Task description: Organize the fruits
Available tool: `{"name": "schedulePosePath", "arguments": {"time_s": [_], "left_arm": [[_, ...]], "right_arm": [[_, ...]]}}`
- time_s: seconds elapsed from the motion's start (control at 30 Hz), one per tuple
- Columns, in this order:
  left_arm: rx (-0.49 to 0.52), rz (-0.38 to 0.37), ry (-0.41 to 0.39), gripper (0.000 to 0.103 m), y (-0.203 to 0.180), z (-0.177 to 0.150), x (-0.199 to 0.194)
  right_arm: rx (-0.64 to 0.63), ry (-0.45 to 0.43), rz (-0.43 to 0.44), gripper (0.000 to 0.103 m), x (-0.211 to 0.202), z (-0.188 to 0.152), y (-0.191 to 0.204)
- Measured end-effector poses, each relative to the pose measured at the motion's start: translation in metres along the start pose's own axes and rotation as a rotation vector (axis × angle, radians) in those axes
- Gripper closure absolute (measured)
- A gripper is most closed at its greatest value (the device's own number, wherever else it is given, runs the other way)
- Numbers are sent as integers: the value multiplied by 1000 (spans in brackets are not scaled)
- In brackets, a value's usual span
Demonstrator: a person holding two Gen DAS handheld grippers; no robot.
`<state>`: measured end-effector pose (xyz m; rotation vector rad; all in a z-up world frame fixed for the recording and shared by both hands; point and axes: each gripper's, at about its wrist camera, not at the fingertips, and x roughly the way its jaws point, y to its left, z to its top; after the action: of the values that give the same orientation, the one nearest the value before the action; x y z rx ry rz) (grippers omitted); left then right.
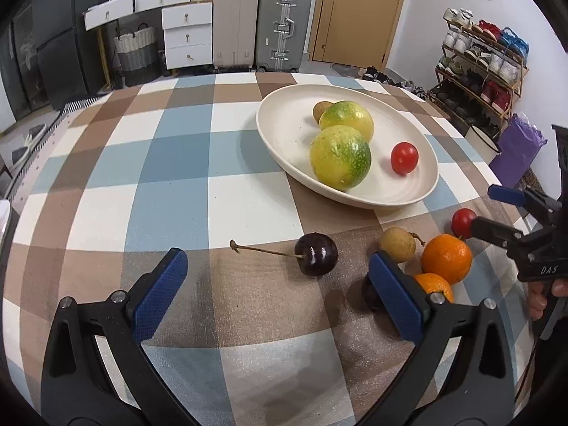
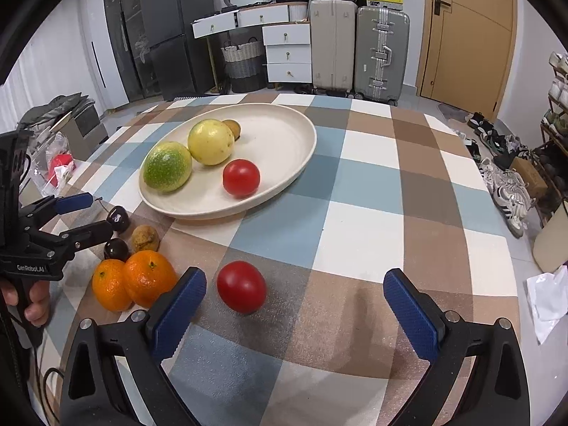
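Both jaws apart: centre left gripper (image 1: 277, 284) on cherry (image 1: 316, 254) body, not stem, right gripper (image 2: 294, 301) on tomato (image 2: 241, 287), then plate (image 2: 301, 120).

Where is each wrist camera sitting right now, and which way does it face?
Left wrist: behind the open left tongs, low over the checked tablecloth, facing the dark stemmed cherry and cream plate; right tongs show at right.
Right wrist: behind the open right tongs, facing the loose red tomato; left tongs show at left.
Shared: plate, cherry, two oranges, suitcases.
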<state>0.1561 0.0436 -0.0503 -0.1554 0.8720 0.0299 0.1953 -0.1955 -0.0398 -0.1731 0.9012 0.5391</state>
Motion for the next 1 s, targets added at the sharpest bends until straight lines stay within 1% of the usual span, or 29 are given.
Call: {"name": "schedulePosePath", "arguments": {"time_s": [0.2, 0.33, 0.47, 0.5, 0.57, 0.6, 0.7, 0.8, 0.87, 0.93, 1.0], "left_arm": [[-36, -34, 10, 3, 5, 0, 4], [-39, -53, 6, 8, 4, 0, 4], [-43, -74, 0, 17, 0, -1, 3], [-35, -74, -4, 18, -3, 0, 3], [-20, -73, -14, 24, -5, -1, 1], [-9, -73, -17, 25, -7, 0, 0], [29, -40, -36, 25, -10, 2, -5], [9, -31, -64, 25, -5, 3, -12], [-1, -34, -42, 25, -1, 3, -11], [0, -20, -4, 25, 1, 2, -5], [-9, -8, 0, 25, 5, 2, -4]], "right_arm": [[-20, 29, 9, 3, 7, -2, 5], [-50, 33, -8, 8, 9, -4, 11], [-72, 43, -14, 16, 12, -6, 15], [-74, 46, -15, 18, 13, -7, 15], [-77, 51, -17, 21, 14, -8, 16], [-76, 51, -16, 21, 14, -8, 16], [-73, 51, -12, 21, 15, -8, 16], [-66, 45, -7, 21, 14, -8, 15], [-63, 45, -6, 21, 13, -7, 14], [-59, 47, -2, 21, 13, -8, 13], [-61, 49, 1, 22, 13, -8, 14]]}}
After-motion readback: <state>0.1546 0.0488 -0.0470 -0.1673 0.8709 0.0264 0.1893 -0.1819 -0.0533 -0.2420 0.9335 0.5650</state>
